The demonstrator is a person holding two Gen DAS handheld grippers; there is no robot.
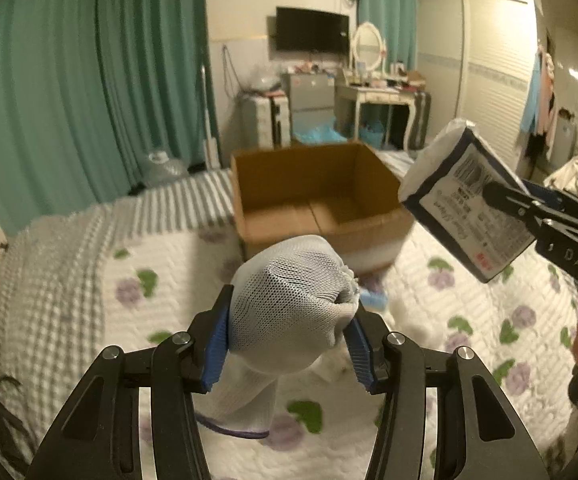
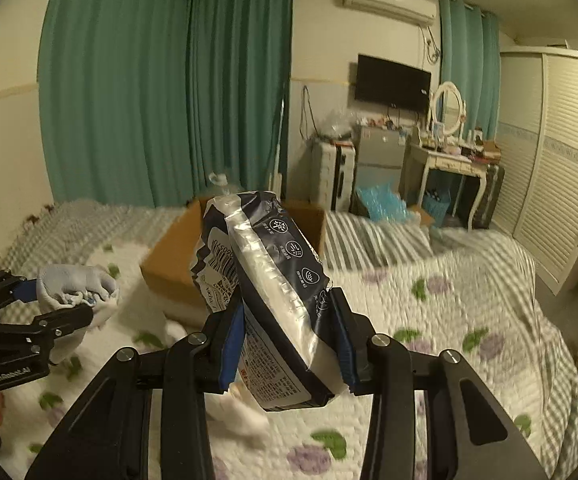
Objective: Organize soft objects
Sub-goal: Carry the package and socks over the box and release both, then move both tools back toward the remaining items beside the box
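My left gripper (image 1: 289, 336) is shut on a balled white knit glove (image 1: 289, 300), held above the bed; it also shows at the left of the right wrist view (image 2: 73, 284). My right gripper (image 2: 289, 344) is shut on a dark blue and white tissue pack (image 2: 265, 280), held tilted in the air; in the left wrist view the pack (image 1: 465, 204) hangs to the right of an open cardboard box (image 1: 317, 200). The box (image 2: 169, 272) stands on the bed, open side up, and looks empty inside.
The bed has a white floral quilt (image 1: 489, 320) and a grey striped sheet (image 2: 389, 240). White soft items (image 2: 245, 412) lie on the quilt below my right gripper. Green curtains (image 1: 69, 80), a dresser (image 2: 445, 164) and a wardrobe (image 2: 561, 152) stand beyond.
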